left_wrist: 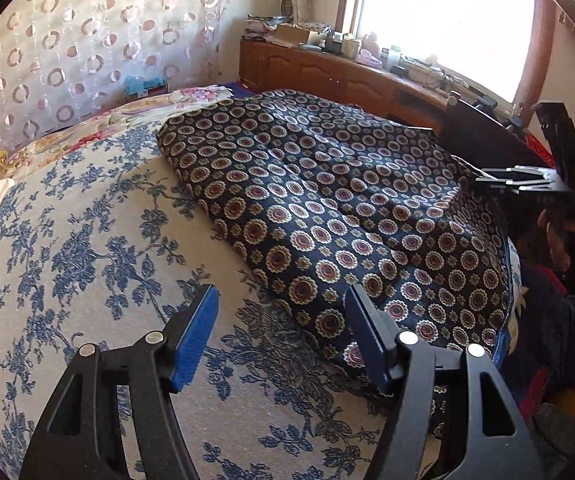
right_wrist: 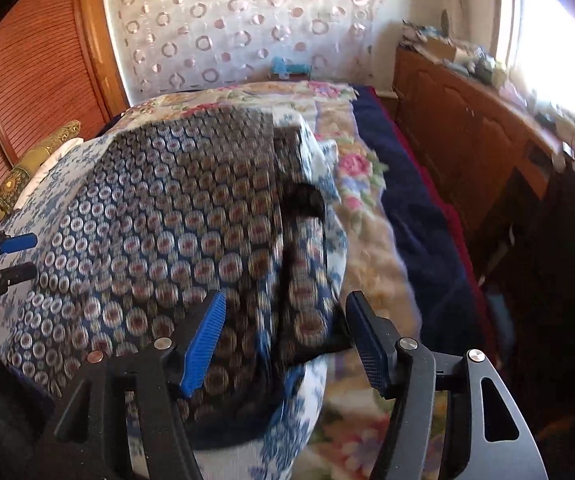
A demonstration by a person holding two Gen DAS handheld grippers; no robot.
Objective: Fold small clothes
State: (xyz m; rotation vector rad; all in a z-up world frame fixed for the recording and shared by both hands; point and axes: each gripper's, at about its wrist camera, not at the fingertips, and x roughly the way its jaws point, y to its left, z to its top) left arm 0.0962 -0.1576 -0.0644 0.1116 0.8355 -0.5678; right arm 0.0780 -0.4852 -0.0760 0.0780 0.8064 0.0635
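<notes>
Lying spread on the bed, the dark medallion-print garment [left_wrist: 339, 216] rests on a blue-and-white floral sheet [left_wrist: 87, 240]; its near edge runs just ahead of the left gripper [left_wrist: 281, 324], passing under the tip of the right-hand finger, while bare sheet lies below the left-hand finger; both blue-padded fingers [left_wrist: 197, 336] stand well apart with nothing between them, holding nothing. In the right wrist view, which is motion-blurred, the right gripper [right_wrist: 283, 336] also has its fingers spread wide; the garment [right_wrist: 175, 220] lies beyond and between them, with a fold or ridge running away from the gap; whether the pads touch cloth I cannot tell, but they do not press on it. Left of those fingers, at the frame edge, the other gripper's blue pad shows; right of them lie a pink floral quilt [right_wrist: 363, 184] and a navy blanket [right_wrist: 411, 208], with a wooden cabinet [right_wrist: 467, 120] beyond.
</notes>
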